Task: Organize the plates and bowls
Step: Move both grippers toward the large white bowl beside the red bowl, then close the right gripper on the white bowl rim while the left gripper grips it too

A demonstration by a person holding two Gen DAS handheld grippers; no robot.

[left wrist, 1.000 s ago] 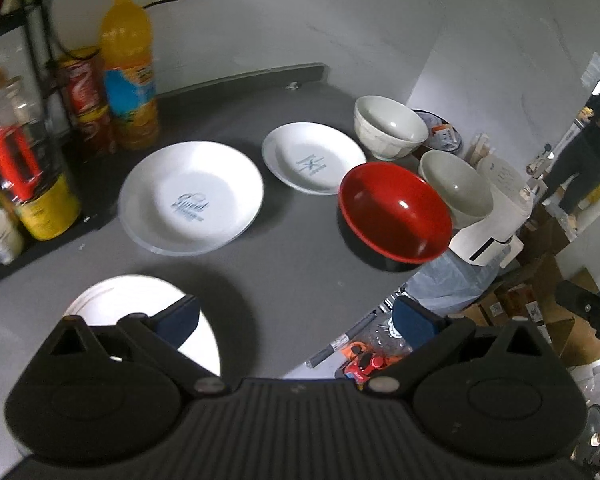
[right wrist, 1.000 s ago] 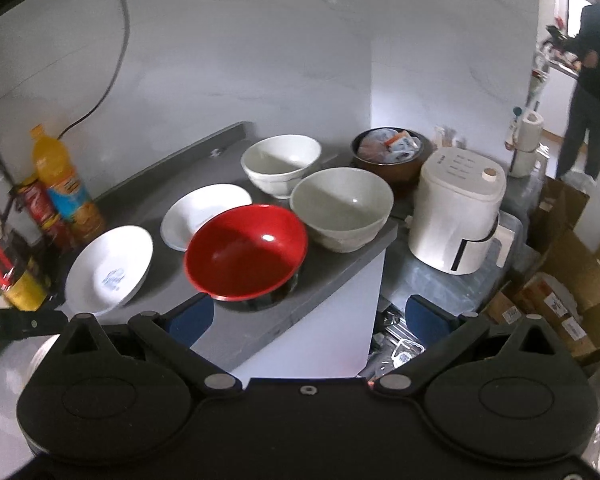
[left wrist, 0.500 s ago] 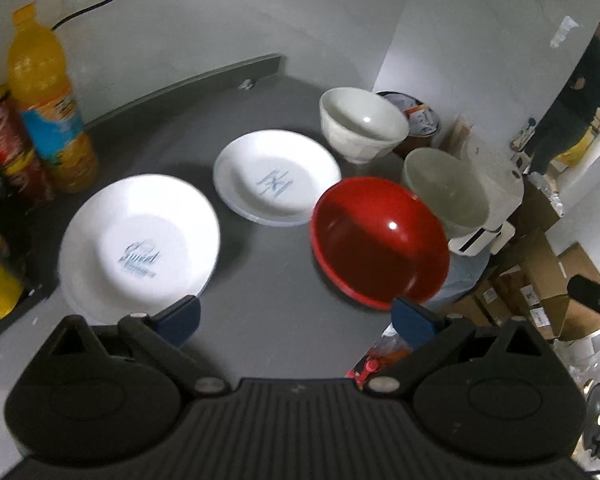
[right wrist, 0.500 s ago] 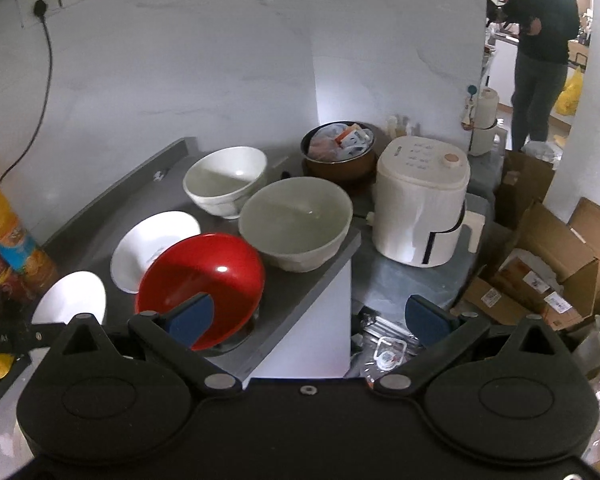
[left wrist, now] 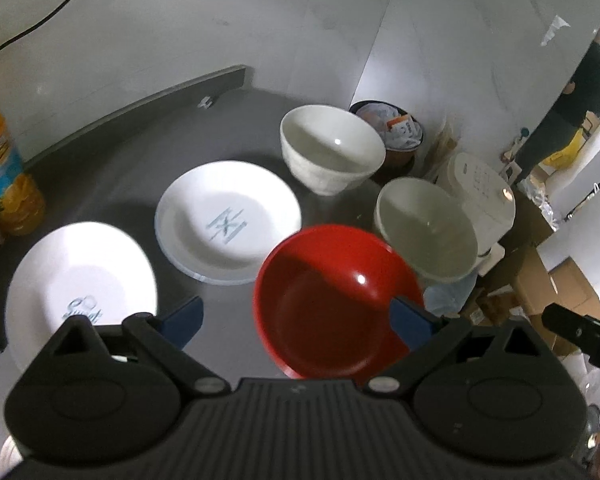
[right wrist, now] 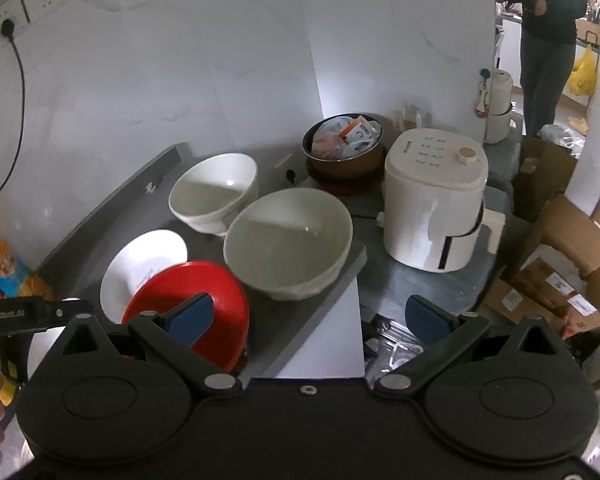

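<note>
On the grey counter (left wrist: 148,128) stand a red bowl (left wrist: 332,300), a greyish bowl (left wrist: 424,232) at the counter's corner, and a white bowl (left wrist: 330,154) behind them. Two white plates lie to the left, one with a blue mark (left wrist: 228,220) and one with script (left wrist: 80,292). My left gripper (left wrist: 296,318) is open above the near rim of the red bowl, holding nothing. My right gripper (right wrist: 308,314) is open and empty, in front of the greyish bowl (right wrist: 288,240) and the red bowl (right wrist: 196,300), over the counter's corner.
An orange drink bottle (left wrist: 0,168) stands at the left. A white air fryer (right wrist: 436,200) and a brown pot of packets (right wrist: 344,148) sit right of the counter. Cardboard boxes (right wrist: 572,264) lie on the floor. A person (right wrist: 548,32) stands far right.
Both grippers have swung rightward and closer to the bowls. The red bowl now lies under my left gripper; the greyish bowl is nearer my right gripper. Nothing was taken hold of.
</note>
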